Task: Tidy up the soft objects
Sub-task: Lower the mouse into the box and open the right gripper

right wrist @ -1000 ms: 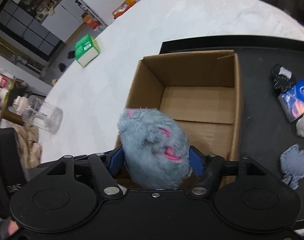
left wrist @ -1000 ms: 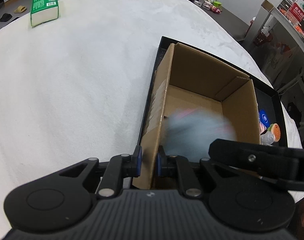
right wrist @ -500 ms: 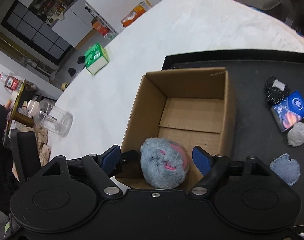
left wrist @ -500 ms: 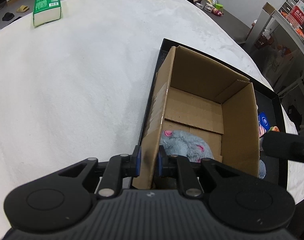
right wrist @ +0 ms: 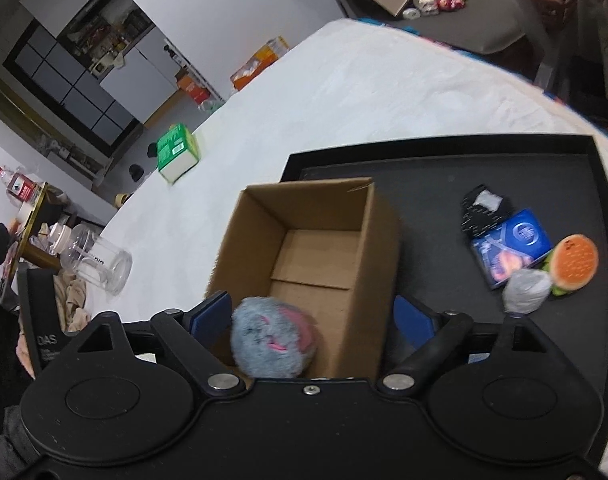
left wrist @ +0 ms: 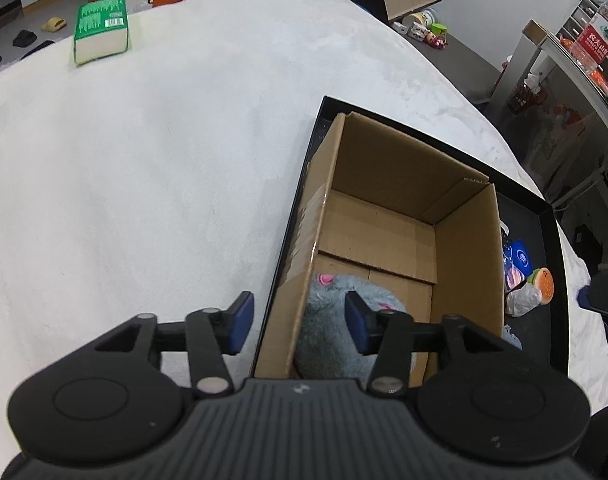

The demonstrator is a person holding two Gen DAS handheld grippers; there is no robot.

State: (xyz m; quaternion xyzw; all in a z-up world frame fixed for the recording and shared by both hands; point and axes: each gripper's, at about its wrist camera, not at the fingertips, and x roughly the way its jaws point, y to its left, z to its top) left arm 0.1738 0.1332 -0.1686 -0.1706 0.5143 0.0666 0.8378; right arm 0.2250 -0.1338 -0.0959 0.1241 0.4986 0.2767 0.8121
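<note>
Left gripper (left wrist: 299, 322): black two-finger claw with blue pads, jaws spread wide, nothing clamped; one finger is seen on each side of a wall.
Right gripper (right wrist: 314, 317): black two-finger claw with blue pads, jaws spread fully, nothing held between them.

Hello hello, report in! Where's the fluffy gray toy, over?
Both jaws open, holding nothing. Gray plush toy lies inside the cardboard box. Burger plush waits on the black tray. Nothing blocking.
</note>
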